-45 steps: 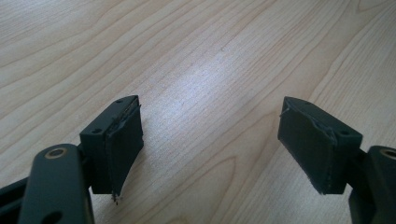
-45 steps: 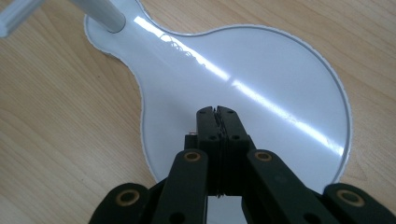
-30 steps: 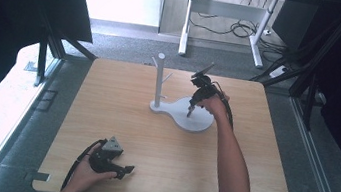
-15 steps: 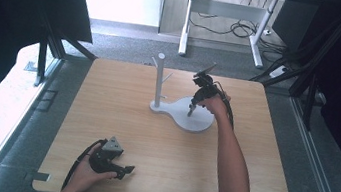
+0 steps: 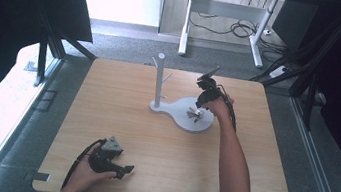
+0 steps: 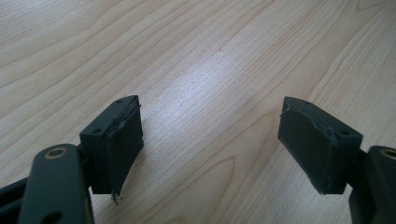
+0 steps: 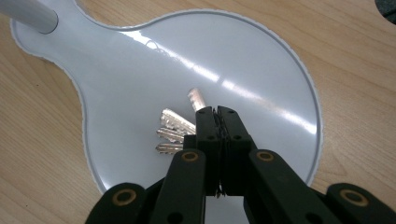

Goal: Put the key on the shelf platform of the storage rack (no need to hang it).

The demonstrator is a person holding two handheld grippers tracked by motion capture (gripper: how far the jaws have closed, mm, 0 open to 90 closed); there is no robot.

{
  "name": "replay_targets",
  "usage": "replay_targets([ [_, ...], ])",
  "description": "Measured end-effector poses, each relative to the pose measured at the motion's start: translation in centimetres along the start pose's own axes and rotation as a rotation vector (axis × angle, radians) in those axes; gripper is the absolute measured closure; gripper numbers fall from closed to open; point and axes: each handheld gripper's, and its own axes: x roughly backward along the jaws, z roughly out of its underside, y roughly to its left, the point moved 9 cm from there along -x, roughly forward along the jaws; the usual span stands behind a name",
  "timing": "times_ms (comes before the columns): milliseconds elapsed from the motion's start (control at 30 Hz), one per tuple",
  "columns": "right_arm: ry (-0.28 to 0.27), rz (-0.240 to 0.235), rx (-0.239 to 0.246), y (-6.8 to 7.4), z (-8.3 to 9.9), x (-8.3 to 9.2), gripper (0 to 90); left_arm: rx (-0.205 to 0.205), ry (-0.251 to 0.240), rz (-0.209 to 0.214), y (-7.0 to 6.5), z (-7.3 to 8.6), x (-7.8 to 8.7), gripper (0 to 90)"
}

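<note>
Right gripper (image 7: 217,112) squeezed tight over a bunch of keys (image 7: 180,128) on the white stand's round base (image 7: 261,74); left gripper (image 6: 210,140) spread wide, low over the bare wooden table (image 5: 120,114), near the front edge

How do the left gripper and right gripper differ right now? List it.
Left gripper: jaws wide open, over bare wooden table near the person.
Right gripper: jaws closed, at the bunch of keys on the white tray, farther out.
Shared: black two-jaw build.

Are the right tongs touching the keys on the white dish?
Touching. The right gripper view shows the right tongs closed among the keys, which fan out from their tips above the white dish.
</note>
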Motion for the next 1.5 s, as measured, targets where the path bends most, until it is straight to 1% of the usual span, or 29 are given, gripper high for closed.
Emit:
replay_targets([
  [200, 0.003, -0.006, 0.012, 0.3, 0.0, 0.0, 88.2, -0.002, 0.004, 0.000, 0.0, 0.0, 0.0, 22.3],
  [300, -0.002, -0.009, 0.020, 0.6, 0.1, 0.3, 84.5, -0.007, 0.005, 0.001, 0.0, 0.0, 0.0, 22.2],
  [433, -0.012, -0.028, 0.041, 0.8, 0.3, 1.0, 77.6, -0.008, 0.006, 0.001, -0.1, 0.0, -0.1, 22.3],
  [467, -0.009, -0.035, 0.056, 0.9, 0.7, 1.4, 72.1, -0.007, 0.006, 0.001, -0.1, 0.0, -0.1, 22.3],
  [500, -0.009, -0.035, 0.056, 0.9, 0.7, 1.4, 72.1, -0.008, 0.007, 0.001, -0.1, 0.0, -0.1, 22.3],
  [567, -0.014, -0.039, 0.074, 0.9, 1.1, 1.7, 64.8, -0.012, 0.013, 0.000, -0.1, 0.1, -0.2, 22.2],
  [633, -0.017, -0.052, 0.074, 1.1, 1.5, 2.0, 58.9, -0.011, 0.016, -0.001, -0.1, 0.1, -0.3, 22.2],
  [767, -0.043, -0.083, 0.084, 1.5, 2.6, 2.7, 54.2, -0.017, 0.016, 0.004, -0.4, 0.1, -0.3, 22.2],
  [800, -0.046, -0.082, 0.088, 1.5, 2.8, 2.8, 53.6, -0.017, 0.013, 0.003, -0.4, 0.0, -0.2, 22.2],
  [900, -0.059, -0.082, 0.101, 1.6, 3.7, 3.3, 51.3, -0.020, 0.012, 0.001, -0.4, 0.0, -0.2, 22.3],
  [1000, -0.070, -0.095, 0.122, 1.9, 5.0, 3.7, 49.7, -0.024, 0.017, -0.005, -0.4, 0.0, -0.2, 22.2],
  [1100, -0.084, -0.097, 0.137, 1.9, 6.2, 3.9, 49.2, -0.015, 0.009, -0.010, -0.3, -0.1, 0.0, 22.2],
  [1200, -0.115, -0.103, 0.133, 1.8, 7.6, 4.2, 49.2, -0.018, 0.007, -0.018, -0.2, -0.1, 0.2, 22.2],
  [1367, -0.154, -0.110, 0.131, 1.6, 10.2, 4.6, 48.8, -0.028, 0.020, -0.022, -0.3, 0.0, 0.0, 22.1],
  [1433, -0.170, -0.118, 0.124, 1.6, 11.3, 4.6, 48.8, -0.028, 0.021, -0.024, -0.3, 0.0, 0.0, 22.1],
  [1467, -0.176, -0.113, 0.127, 1.4, 11.9, 4.6, 48.8, -0.027, 0.022, -0.025, -0.3, 0.0, 0.0, 22.1],
  [1500, -0.186, -0.114, 0.118, 1.4, 12.5, 4.6, 48.8, -0.026, 0.021, -0.028, -0.3, 0.0, 0.0, 22.1],
])
